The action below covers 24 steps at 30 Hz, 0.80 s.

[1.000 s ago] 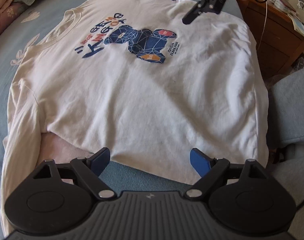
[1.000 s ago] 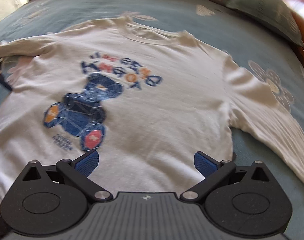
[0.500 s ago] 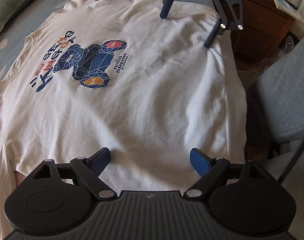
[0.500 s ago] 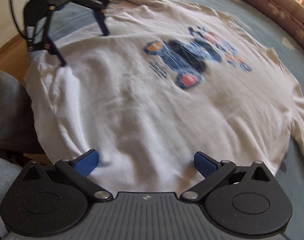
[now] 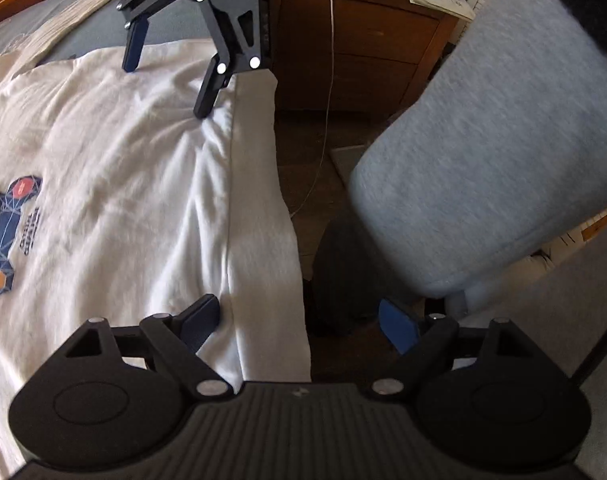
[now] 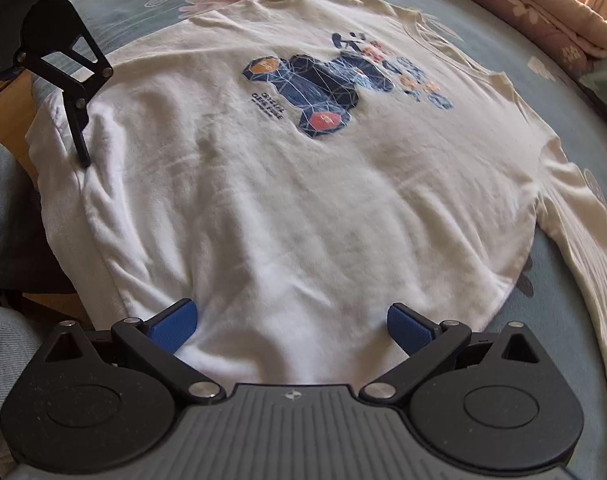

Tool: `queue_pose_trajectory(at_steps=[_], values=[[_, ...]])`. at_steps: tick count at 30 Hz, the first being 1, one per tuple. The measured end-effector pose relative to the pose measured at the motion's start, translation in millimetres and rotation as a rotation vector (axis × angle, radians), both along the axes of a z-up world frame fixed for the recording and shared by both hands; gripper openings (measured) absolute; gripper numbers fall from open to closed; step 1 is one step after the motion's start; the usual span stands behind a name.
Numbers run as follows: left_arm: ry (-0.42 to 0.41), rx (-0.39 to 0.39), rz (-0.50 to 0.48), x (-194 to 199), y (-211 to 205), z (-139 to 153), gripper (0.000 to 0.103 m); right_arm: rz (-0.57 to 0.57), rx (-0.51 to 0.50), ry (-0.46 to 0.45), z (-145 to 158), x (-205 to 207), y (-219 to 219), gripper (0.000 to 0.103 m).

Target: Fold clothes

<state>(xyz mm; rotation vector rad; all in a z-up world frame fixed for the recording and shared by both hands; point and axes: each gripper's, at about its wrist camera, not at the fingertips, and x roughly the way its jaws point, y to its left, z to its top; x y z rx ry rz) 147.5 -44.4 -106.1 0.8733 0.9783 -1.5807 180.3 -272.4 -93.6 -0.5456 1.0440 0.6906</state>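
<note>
A white long-sleeved shirt (image 6: 311, 200) with a blue bear print (image 6: 319, 88) lies spread flat, front up, on the bed. Its hem (image 5: 259, 240) hangs over the bed's edge. My left gripper (image 5: 299, 328) is open and straddles that hem, one finger (image 5: 201, 326) over the cloth and the other past the edge above the floor. My right gripper (image 6: 291, 326) is open too, low over the shirt's bottom part near the other hem corner. In the left wrist view the right gripper (image 5: 169, 76) has its fingertips close to or on the cloth. Neither gripper pinches any fabric.
A blue-grey flowered sheet (image 6: 563, 300) covers the bed. A wooden nightstand (image 5: 363, 40) with a white cable (image 5: 327, 80) stands beside the bed. The person's grey clothing (image 5: 483, 160) is close on the right. A quilt and pillows (image 6: 543, 12) lie at the far end.
Both grippers have swung toward the shirt's hem at the bed's edge and rolled. The left one now straddles the hanging hem; both stay open.
</note>
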Motion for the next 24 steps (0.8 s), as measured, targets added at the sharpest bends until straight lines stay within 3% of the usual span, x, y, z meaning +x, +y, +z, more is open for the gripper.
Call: queue_pose_trajectory(at_steps=[4,9,13,16,20,24], values=[[-0.013,0.056,0.065,13.3,13.5,9.2,0.087,-0.017,0.003,-0.014,8.9,-4.2,0.9,0.103],[-0.127,0.059,0.173,46.9,19.5,14.6,0.087,-0.067,0.093,-0.043,20.6,19.3,20.0,0.103],[-0.176,0.042,0.305,79.5,16.3,11.0,0.087,-0.101,0.065,0.016,-0.1,36.8,29.1,0.103],[-0.161,0.033,0.478,103.8,20.0,7.3,0.087,-0.129,0.095,0.034,-9.8,36.2,21.3,0.103],[-0.069,0.003,0.705,128.0,38.4,1.6,0.087,-0.126,0.092,0.036,-10.1,34.8,20.3,0.103],[-0.026,0.005,0.768,130.5,43.8,8.7,0.087,-0.12,0.07,0.058,-9.5,39.0,23.9,0.103]])
